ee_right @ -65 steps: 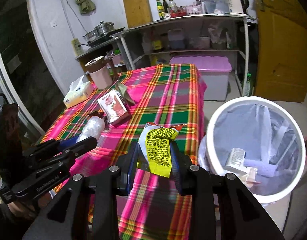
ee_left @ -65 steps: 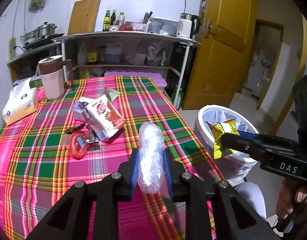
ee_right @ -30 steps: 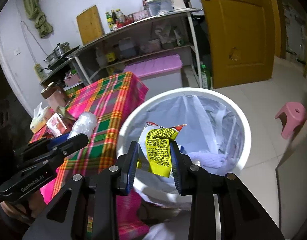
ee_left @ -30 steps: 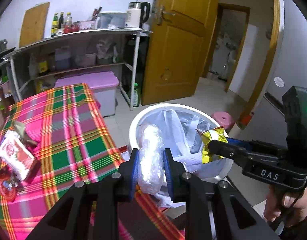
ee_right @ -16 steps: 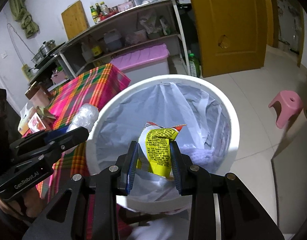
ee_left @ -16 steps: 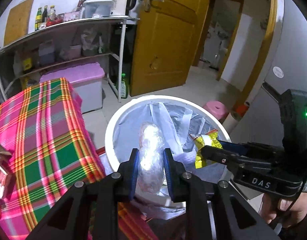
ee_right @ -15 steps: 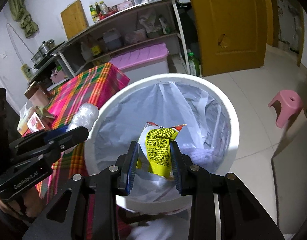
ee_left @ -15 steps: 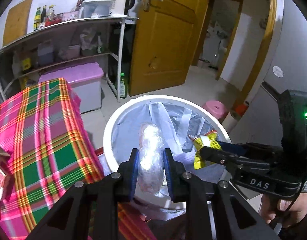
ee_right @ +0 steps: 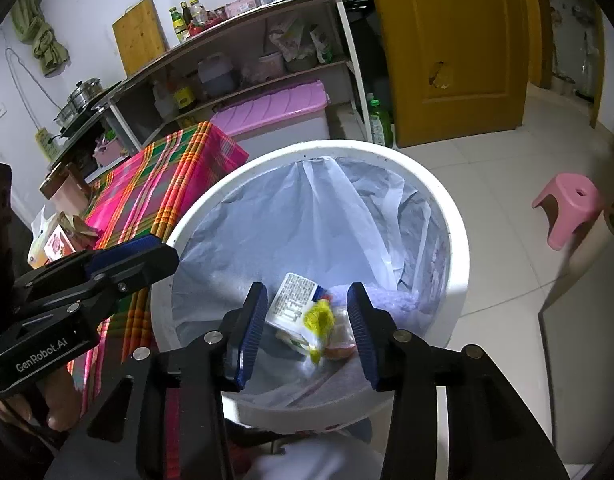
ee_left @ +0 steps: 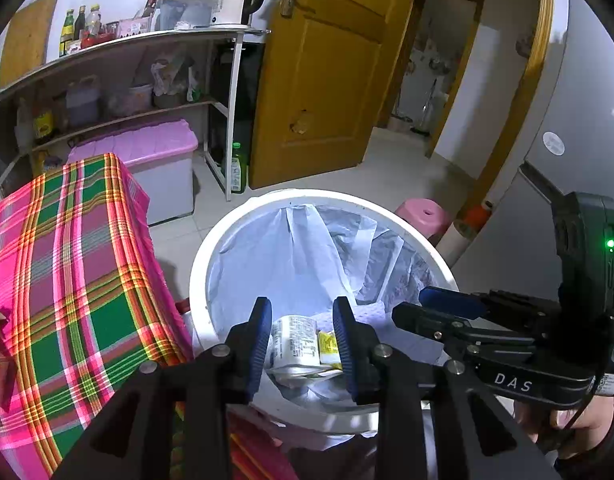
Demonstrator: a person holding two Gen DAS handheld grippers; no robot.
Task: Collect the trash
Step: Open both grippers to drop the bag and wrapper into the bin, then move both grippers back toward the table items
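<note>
Both grippers hang over the mouth of a round white plastic trash bin (ee_left: 205,252), which is lined with a thin, crinkled, translucent white bag (ee_right: 307,216). The left gripper (ee_left: 303,334) points steeply down into the bin; its jaws have just been opening and stand apart with nothing between the ribbed blue pads. The right gripper (ee_right: 305,330), tilted down alike, has also just been opening its jaws, and they are empty. At the bottom of the liner lie a flat white printed packet (ee_right: 293,294) and a crumpled, blurred yellow wrapper (ee_right: 319,322), the wrapper partly over the packet's near corner. The clear plastic wad cannot be made out in the bin. A hand (ee_right: 55,404) grips the left tool's handle at the lower left edge of the right wrist view. The bin stands just beside the hanging edge of a glossy pink, green and orange plaid tablecloth (ee_left: 67,264). A smooth pink plastic stool (ee_right: 569,206) sits on the pale tiled floor, well apart from the bin.
</note>
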